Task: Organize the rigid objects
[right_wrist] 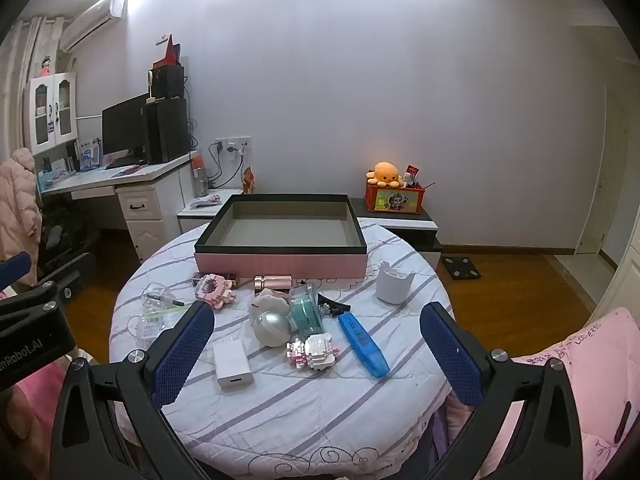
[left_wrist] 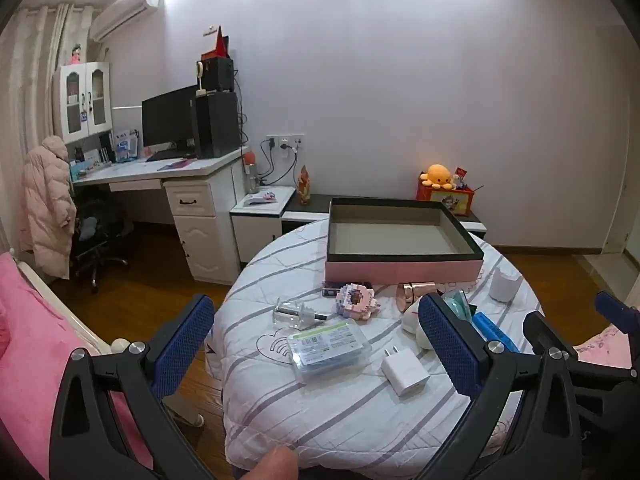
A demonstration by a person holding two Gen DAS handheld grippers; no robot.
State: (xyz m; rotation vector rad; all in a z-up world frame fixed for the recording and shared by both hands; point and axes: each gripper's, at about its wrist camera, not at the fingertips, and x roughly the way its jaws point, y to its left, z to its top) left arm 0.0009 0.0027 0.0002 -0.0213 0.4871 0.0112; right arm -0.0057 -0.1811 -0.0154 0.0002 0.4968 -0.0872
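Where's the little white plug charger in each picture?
Left wrist view: the white square plug charger lies low and right of centre on the striped cloth, just right of the clear plastic case.
Right wrist view: the charger lies low and left of centre, beside the left finger of the right hand-held gripper.
Shared landmark: the pink box with the black rim, farther back on the table.

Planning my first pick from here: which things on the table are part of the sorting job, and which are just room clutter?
For the job:
pink box, empty
white charger
blue highlighter
silver ball
two block figures
clear case
white cup

Just lying about:
orange plush octopus
monitor
pink coat

Both the left gripper and right gripper are open.
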